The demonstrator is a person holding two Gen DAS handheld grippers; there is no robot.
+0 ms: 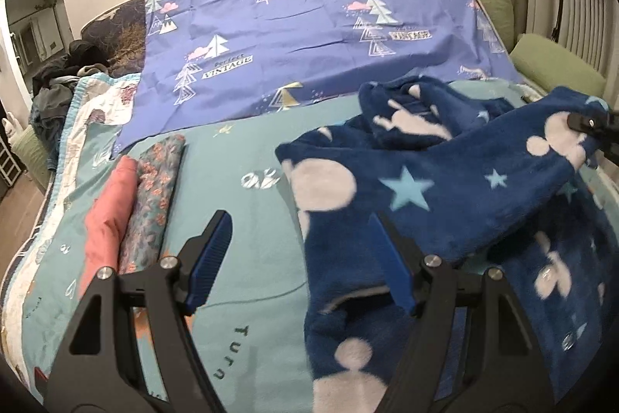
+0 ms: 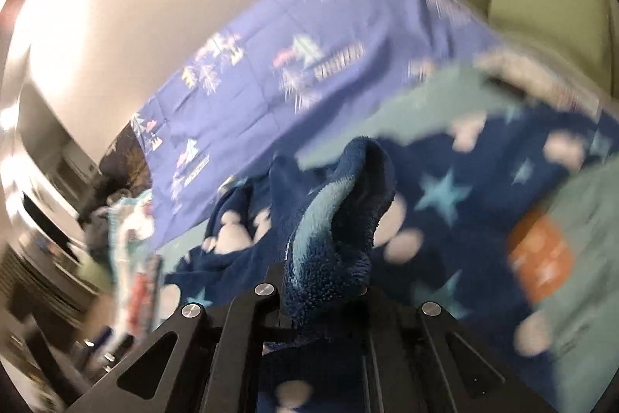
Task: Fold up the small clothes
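A dark blue fleece garment with pale stars and white blobs lies crumpled on the right half of a teal bedspread. My left gripper is open and empty, its jaws wide apart just above the garment's left edge. My right gripper shows at the right edge of the left wrist view, lifting one corner of the garment. In the blurred right wrist view my right gripper is shut on a bunched fold of that blue fleece garment.
Two folded pieces lie at the left: a pink one and a floral one. A purple tree-print sheet covers the far bed. Green cushions line the right wall. Dark clothes are heaped at the far left.
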